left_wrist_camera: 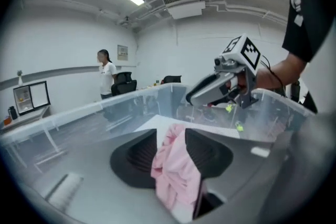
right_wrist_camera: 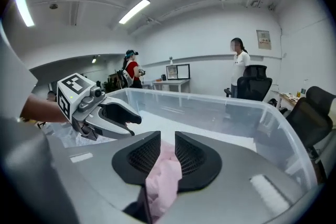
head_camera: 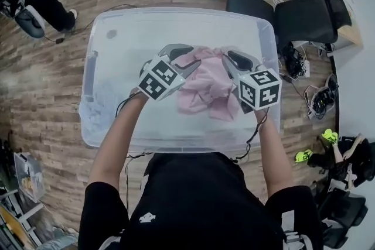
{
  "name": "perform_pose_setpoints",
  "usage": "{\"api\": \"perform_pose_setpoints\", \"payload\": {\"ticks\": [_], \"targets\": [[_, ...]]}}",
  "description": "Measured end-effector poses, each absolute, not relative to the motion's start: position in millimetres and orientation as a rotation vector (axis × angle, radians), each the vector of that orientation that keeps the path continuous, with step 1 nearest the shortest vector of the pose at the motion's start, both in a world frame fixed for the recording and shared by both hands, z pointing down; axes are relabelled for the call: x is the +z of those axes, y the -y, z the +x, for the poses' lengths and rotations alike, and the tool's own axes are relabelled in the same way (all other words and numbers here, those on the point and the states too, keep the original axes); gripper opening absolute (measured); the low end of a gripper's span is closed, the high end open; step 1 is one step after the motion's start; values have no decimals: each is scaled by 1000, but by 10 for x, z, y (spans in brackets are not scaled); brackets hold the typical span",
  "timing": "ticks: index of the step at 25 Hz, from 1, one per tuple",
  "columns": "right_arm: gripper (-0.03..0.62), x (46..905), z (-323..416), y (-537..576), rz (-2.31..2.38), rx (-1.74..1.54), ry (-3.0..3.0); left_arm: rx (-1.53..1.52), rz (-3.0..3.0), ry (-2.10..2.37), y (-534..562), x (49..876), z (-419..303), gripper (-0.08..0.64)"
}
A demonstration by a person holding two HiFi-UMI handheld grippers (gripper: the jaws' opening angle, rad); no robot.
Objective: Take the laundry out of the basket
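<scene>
Wood flooring surrounds the clear basket [head_camera: 94, 67], where the pink garment [head_camera: 205, 91] lies stretched from your left gripper [head_camera: 187, 59] across to your right gripper [head_camera: 234, 65], each clamped on its own end, so neither hand is nearer.

Both bare forearms reaching forward and away from the torso, left gripper [head_camera: 186, 57] and right gripper [head_camera: 233, 61] tilting slightly downward side by side, tips angling toward each other, each one's jaws standing narrowly apart and pinching a fold of pink cloth [head_camera: 208, 88].
</scene>
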State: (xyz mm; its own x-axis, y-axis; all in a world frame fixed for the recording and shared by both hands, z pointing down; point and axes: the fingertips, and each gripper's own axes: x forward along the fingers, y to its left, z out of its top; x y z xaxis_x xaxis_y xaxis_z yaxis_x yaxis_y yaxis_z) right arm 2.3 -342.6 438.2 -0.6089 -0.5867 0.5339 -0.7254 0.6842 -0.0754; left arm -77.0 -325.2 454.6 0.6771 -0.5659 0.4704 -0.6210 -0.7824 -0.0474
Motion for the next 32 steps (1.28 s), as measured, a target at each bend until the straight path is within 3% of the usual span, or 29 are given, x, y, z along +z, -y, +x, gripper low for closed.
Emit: {"api": "perform_pose_setpoints", "payload": {"ticks": [5, 8, 10, 18, 23, 32], "targets": [[162, 4829, 238, 3454, 937, 436, 2255, 878, 2720, 807, 3301, 5179, -562, 228], [275, 5116, 292, 3406, 867, 425, 2149, 982, 2685, 697, 3261, 5555, -534, 286], [317, 5283, 315, 3385, 837, 414, 2097, 1018, 2666, 633, 3217, 5759, -502, 311], [482, 5982, 455, 3249, 715, 408, 1867, 1143, 2641, 473, 3171, 6407, -352, 510], [505, 6446, 550, 3178, 650, 292, 1697, 1274, 2657, 402, 3114, 6737, -310, 555], [560, 6879, 539, 3121, 549, 208, 1646, 1312, 2608, 399, 3067, 7089, -325, 558]]}}
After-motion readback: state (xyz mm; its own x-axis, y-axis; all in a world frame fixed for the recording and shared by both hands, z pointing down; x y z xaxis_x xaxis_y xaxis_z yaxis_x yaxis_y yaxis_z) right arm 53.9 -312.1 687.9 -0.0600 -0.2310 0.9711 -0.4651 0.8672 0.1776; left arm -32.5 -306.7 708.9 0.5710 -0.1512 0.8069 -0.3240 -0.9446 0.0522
